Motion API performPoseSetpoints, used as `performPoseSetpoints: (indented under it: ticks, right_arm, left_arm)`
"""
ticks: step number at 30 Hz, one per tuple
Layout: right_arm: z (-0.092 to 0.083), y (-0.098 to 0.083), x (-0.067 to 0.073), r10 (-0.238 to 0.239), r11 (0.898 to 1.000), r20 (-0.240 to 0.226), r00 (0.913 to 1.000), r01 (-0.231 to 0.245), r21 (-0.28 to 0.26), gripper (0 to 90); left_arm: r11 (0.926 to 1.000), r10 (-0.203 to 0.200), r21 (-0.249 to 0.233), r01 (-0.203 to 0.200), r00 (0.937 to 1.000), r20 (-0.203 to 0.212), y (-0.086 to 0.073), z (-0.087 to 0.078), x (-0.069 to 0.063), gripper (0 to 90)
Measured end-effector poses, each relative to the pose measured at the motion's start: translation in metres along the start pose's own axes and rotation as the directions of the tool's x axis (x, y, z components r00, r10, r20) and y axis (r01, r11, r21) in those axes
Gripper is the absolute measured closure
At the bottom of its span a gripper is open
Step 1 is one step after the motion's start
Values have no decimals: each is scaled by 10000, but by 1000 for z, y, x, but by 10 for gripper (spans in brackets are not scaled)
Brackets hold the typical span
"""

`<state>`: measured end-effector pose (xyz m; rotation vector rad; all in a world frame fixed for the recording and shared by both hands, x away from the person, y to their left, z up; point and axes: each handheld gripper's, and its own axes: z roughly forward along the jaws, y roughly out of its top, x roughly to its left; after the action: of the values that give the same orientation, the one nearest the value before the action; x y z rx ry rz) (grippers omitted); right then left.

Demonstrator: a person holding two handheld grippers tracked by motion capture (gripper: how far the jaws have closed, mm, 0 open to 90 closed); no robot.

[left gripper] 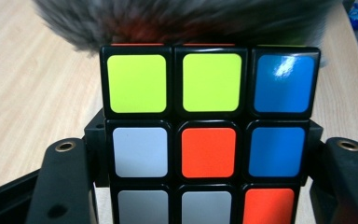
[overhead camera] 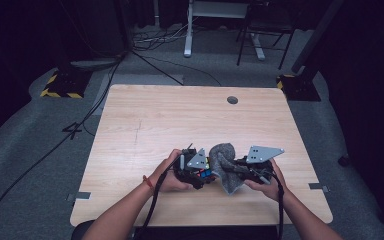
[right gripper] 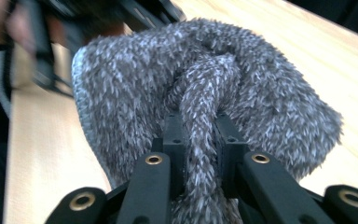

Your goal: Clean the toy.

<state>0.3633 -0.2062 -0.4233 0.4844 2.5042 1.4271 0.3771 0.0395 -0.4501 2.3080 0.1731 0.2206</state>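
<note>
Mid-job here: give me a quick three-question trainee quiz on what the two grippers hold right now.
1. What does the left gripper hold?
2. True or false: the right gripper is pinching a fold of the grey cloth.
3. In the left gripper view, which colour is the cube's centre sticker: A white, B orange, C blue?

Key
1. A puzzle cube, clamped between its jaws.
2. True; the fuzzy cloth is bunched between the jaws.
3. B, orange. In the high view the cloth sits right against the cube, above the wooden table.
</note>
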Motion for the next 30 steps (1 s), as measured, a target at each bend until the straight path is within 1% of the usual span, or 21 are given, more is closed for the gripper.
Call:
performPoseSetpoints:
  ticks: [1, 4, 7, 9, 10, 14, 15, 16, 17, 18, 19, 21, 22, 23, 24, 25, 26, 27, 28, 29, 30]
  right_arm:
    - [1, 3, 3, -43, 9999, -216, 9998, 40, -114, 787]
    - [5, 7, 10, -238, 9996, -370, 9990, 234, -132, 787]
    - [7, 7, 7, -187, 9998, -239, 9995, 186, -27, 787]
    - [8, 0, -3, 133, 9997, -61, 9999, -132, 201, 787]
    - [8, 0, -3, 133, 9997, -61, 9999, -132, 201, 787]
    - [8, -8, -12, 437, 9972, 230, 9988, -450, 602, 787]
    - [8, -10, -13, 595, 9958, 255, 9979, -611, 682, 787]
    - [8, -11, -14, 654, 9942, 309, 9974, -678, 829, 787]
    - [8, -14, -15, 675, 9915, 373, 9970, -711, 1086, 787]
    - [8, -14, -15, 675, 9915, 373, 9970, -711, 1086, 787]
    - [8, -16, -16, 712, 9892, 458, 9964, -765, 1252, 786]
    - [7, -15, -16, 667, 9895, 501, 9965, -725, 1250, 787]
    - [3, -11, -15, 593, 9928, 559, 9967, -647, 1006, 787]
    - [3, -11, -15, 593, 9928, 559, 9967, -647, 1006, 787]
    - [-2, -5, -13, 548, 9964, 611, 9966, -586, 612, 786]
    - [-2, -5, -13, 548, 9964, 611, 9966, -586, 612, 786]
    - [-5, 0, -9, 428, 9988, 402, 9983, -437, 237, 786]
    - [-5, 0, -9, 428, 9988, 402, 9983, -437, 237, 786]
    - [-5, 2, -5, 315, 9995, 250, 9992, -317, 85, 786]
    - [-3, 7, 1, 45, 10000, 125, 9999, -45, -14, 785]
    - [-3, 10, 3, -22, 10000, 5, 10000, 22, -78, 785]
  left_arm:
    - [10000, -32, 42, 32, 10000, 40, 0, 2, -1, 335]
    - [9999, -10, 105, 10, 10000, 32, 0, 3, -1, 335]
    - [10000, -28, 45, 28, 10000, -48, 0, 0, 0, 335]
    - [10000, 33, -21, -33, 10000, -89, 1, -2, -1, 335]
    - [10000, 33, -59, -33, 9999, -103, 2, -2, -2, 335]
    - [9994, 99, -319, -102, 9999, -115, 4, -7, -2, 335]
    - [9991, 59, -430, -67, 9998, -181, 4, -9, -2, 335]
    - [9981, 56, -606, -64, 9999, -127, 5, -11, -2, 335]
    - [9977, 44, -677, -51, 9999, -116, 5, -13, -3, 336]
    - [9974, 105, -709, -115, 9998, -139, 6, -14, -4, 336]
    - [9968, 164, -783, -175, 9997, -153, 7, -16, -4, 336]
    - [9968, 182, -775, -196, 9997, -189, 8, -16, -5, 336]
    - [9978, 226, -626, -237, 9996, -187, 7, -15, -5, 336]
    - [9978, 226, -626, -237, 9996, -187, 7, -15, -5, 336]
    - [9983, 181, -546, -193, 9996, -232, 7, -13, -4, 335]
    - [9986, 141, -516, -150, 9997, -179, 6, -12, -3, 335]
    - [9989, 135, -450, -144, 9997, -197, 6, -11, -3, 336]
    - [9991, 129, -397, -137, 9997, -206, 6, -10, -3, 335]
    - [9993, 79, -370, -84, 9999, -132, 6, -8, -3, 335]
    - [9995, 189, -233, -194, 9996, -223, 6, -4, -4, 335]
    - [9995, 189, -233, -194, 9996, -223, 6, -4, -4, 335]
